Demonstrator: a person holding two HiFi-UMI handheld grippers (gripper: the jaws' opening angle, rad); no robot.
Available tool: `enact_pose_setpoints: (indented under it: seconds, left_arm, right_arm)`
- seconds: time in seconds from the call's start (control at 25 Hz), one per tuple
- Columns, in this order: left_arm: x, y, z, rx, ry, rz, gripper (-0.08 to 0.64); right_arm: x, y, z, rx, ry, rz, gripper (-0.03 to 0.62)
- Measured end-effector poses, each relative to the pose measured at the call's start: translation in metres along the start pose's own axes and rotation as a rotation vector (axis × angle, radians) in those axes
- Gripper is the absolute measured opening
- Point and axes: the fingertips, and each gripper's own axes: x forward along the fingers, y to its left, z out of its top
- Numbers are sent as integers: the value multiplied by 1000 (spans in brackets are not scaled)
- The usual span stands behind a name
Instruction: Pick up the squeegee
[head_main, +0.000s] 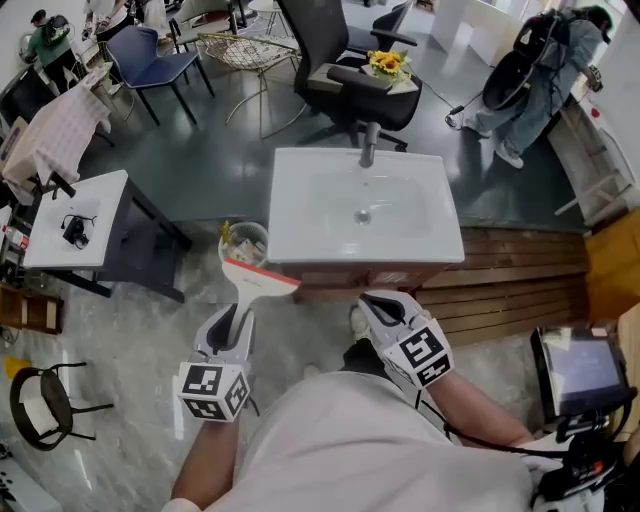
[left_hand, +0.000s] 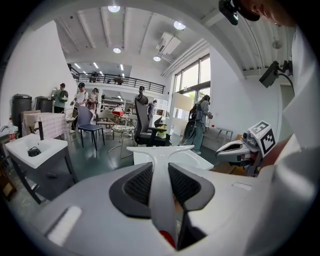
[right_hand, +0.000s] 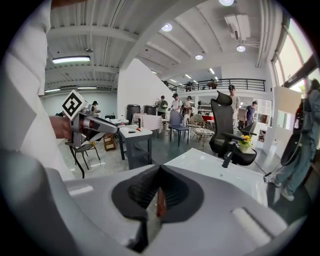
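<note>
A white sink (head_main: 295, 215) sits in the middle. Above it, a black chair (head_main: 312, 45) holds yellow flowers (head_main: 386, 63). A white table (head_main: 95, 205) stands left.

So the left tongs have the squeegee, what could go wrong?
The left tongs pinch the squeegee only by its thin handle, so the wide head might twist or slip out. That head hangs close to the clear cup and the sink edge, so a careless swing could bump them.

Bright light is cast by round white ceiling lamps (left_hand: 114, 8) at twelve o'clock and tall glass windows (left_hand: 192, 77). Gripper-view edges are strongly curved.
</note>
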Motion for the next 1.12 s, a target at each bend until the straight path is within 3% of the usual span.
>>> enact_pose_setpoints:
  seconds: [0.48, 1.12]
  left_arm:
    - [-5, 4, -7, -11, 7, 4, 106]
    - [18, 2, -4, -13, 19, -12, 106]
  right_arm:
    - [6, 13, 5, -8, -3, 17, 2]
    - [11, -3, 4, -9, 11, 6, 2]
